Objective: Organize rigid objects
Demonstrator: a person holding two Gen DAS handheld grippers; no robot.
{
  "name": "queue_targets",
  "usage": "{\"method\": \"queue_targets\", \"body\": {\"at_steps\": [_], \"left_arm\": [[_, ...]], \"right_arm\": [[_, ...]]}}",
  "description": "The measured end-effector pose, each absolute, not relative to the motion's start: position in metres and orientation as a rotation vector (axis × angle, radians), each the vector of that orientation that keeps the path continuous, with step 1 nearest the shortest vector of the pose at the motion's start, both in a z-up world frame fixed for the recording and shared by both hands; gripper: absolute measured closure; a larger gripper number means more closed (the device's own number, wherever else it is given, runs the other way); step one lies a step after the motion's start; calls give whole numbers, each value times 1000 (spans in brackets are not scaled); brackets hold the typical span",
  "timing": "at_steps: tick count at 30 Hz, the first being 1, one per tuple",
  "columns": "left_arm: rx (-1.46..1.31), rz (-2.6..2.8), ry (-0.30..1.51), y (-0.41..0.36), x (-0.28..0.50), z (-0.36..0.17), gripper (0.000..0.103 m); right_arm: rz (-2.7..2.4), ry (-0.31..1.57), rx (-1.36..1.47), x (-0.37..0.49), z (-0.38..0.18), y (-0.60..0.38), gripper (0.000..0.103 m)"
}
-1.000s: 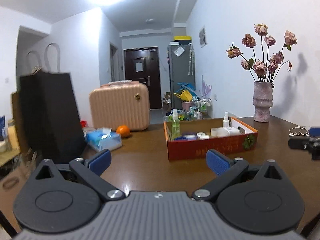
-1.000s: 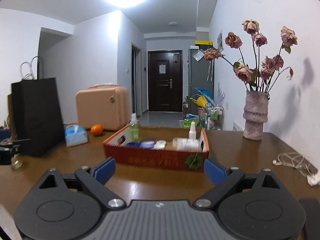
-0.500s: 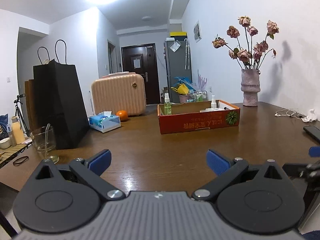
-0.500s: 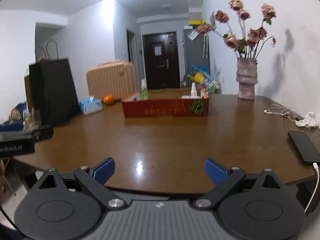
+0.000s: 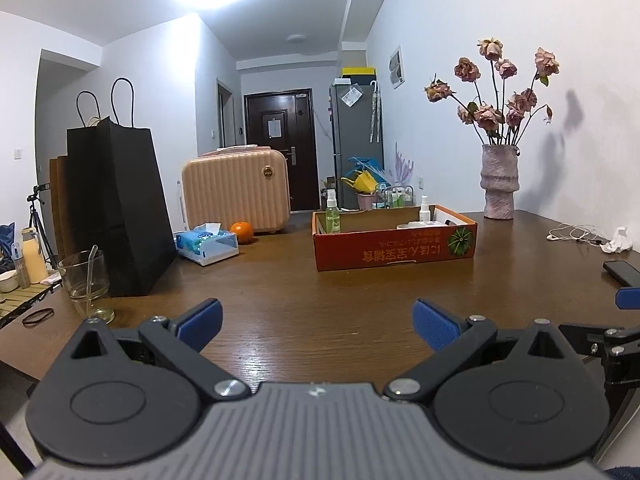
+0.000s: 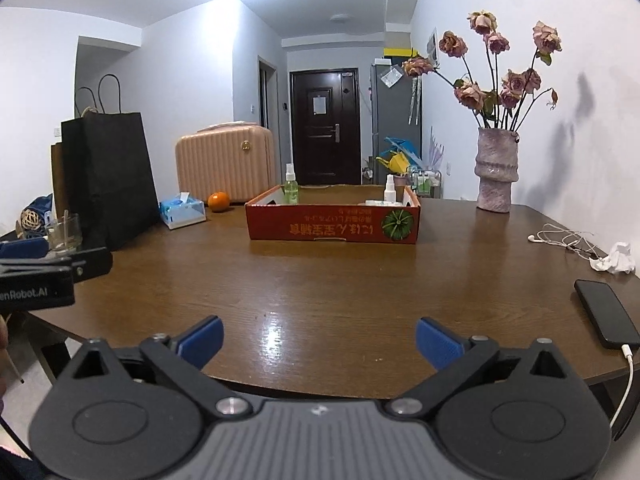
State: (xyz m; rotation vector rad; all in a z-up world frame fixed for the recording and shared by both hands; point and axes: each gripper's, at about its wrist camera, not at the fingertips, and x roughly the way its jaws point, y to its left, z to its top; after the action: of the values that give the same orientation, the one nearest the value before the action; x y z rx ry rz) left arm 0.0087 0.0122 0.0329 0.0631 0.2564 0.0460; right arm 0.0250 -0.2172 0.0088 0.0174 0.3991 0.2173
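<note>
Sitting well back on the brown table point(image 6: 320, 280) is the red box point(image 6: 333, 224), its long axis running left to right across both views and its printed long side (the lettering is upside down) facing the cameras. A green spray bottle point(image 6: 291, 189) is standing upright at the box's left end and a white spray bottle point(image 6: 389, 189) upright toward its right end, both nozzles pointing up; low white items are lying between them, too small to name. The left gripper point(image 5: 316, 322) is hovering above the near part of the table with its blue pads wide apart and nothing between them, and the right gripper point(image 6: 319, 340) is doing the same just over the table's near edge, also spread and empty. Each is showing at the edge of the other's view. To the left of the box, an orange point(image 5: 242, 232) is lying beside a tissue box point(image 5: 207, 243), with a black paper bag point(image 5: 116, 208) standing upright nearer the left edge and a glass point(image 5: 85, 280) in front of it. A pink suitcase point(image 5: 236, 190) is standing behind the orange. A vase point(image 6: 495, 170) of dried roses is standing at the table's far right by the white wall, and white earphones point(image 6: 560, 238), crumpled tissue point(image 6: 616, 258) and a black phone point(image 6: 606, 312) are lying along the right side. Beyond, a hallway is leading to a dark door point(image 6: 324, 126) next to a grey fridge point(image 5: 354, 140).
</note>
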Motion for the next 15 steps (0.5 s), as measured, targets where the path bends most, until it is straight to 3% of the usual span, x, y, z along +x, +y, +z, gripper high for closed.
{"method": "queue_targets", "body": {"at_steps": [15], "left_arm": [[64, 50, 253, 11, 8, 33, 0]], "right_arm": [[204, 394, 39, 26, 8, -221, 0]]}}
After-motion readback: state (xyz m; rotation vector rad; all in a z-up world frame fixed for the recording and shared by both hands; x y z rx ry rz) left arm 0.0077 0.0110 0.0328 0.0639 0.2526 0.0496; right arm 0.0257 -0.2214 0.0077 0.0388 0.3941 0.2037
